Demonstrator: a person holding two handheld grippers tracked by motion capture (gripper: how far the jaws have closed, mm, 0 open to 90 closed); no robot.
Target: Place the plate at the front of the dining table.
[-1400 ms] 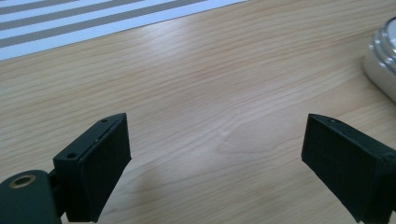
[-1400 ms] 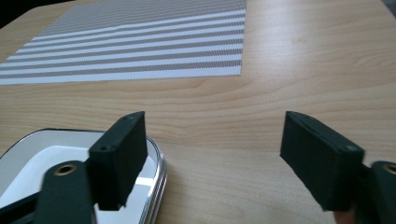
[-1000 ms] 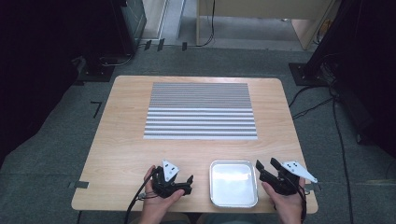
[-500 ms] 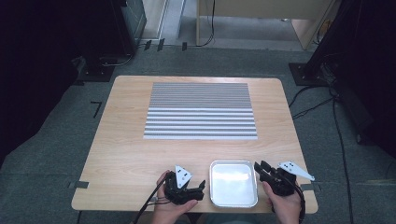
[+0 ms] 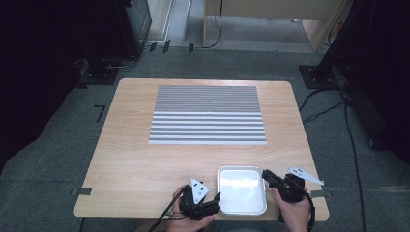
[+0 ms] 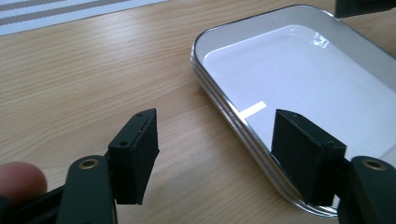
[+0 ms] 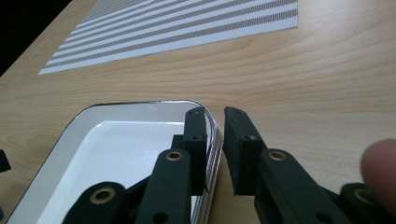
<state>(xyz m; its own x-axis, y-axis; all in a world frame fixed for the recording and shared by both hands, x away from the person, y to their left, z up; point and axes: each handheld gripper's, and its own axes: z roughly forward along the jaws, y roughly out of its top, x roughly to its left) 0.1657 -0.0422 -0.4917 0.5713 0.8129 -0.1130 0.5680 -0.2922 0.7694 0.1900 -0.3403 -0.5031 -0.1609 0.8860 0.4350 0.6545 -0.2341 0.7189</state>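
At the near edge of the desk point(image 5: 145, 159), the left tongs point(image 5: 216, 199) had slid in toward the white tray point(image 5: 241, 189) since a second before, and their jaws had just been closing. They stood half wide with the tray's left rim between them, one pad over the tray's floor, the other over bare wood, neither pressing yet. The right tongs point(image 5: 265, 174) had kept their place and had just been closing too. They were narrow, straddling the tray's right rim point(image 7: 212, 140) near its far corner, and seemed pinched on it or close to it.

Both sides were thus being taken, so a two-handed lift looked to be next.

The tray lay flat and empty between the tongs, open side up, its long axis running from the near edge away toward the striped mat point(image 5: 208, 115), which lay well apart at mid-desk.
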